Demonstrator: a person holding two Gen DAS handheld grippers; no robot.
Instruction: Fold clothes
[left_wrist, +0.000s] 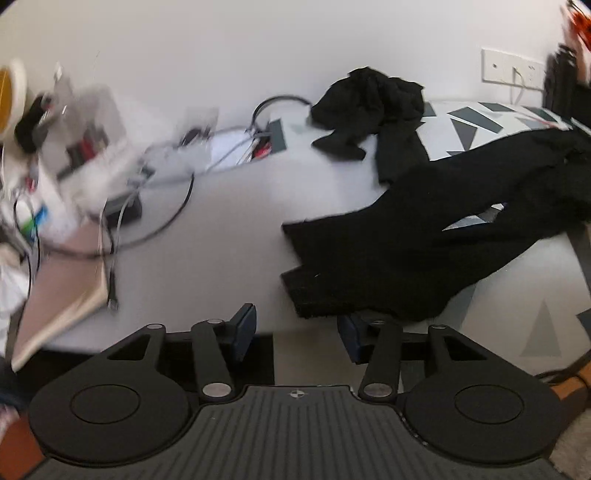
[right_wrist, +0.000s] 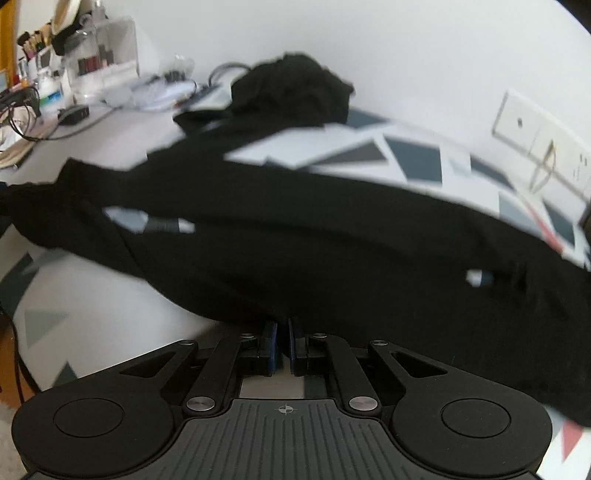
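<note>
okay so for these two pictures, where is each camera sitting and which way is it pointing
Left wrist view: sits on the left claw, looks forward across the white table to the spread black garment, a crumpled black garment and desk clutter; its open fingers show.
Right wrist view: sits on the right claw, low and close to the spread black garment, facing the wall; its fingers, closed at the cloth's edge, show.
Shared: both garments, the patterned cloth, the wall socket.

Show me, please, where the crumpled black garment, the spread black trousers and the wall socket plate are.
crumpled black garment (left_wrist: 369, 99): left wrist view, middle of the heap.
spread black trousers (right_wrist: 314, 236): right wrist view, middle of the cloth.
wall socket plate (left_wrist: 511, 70): left wrist view, plate face.
</note>
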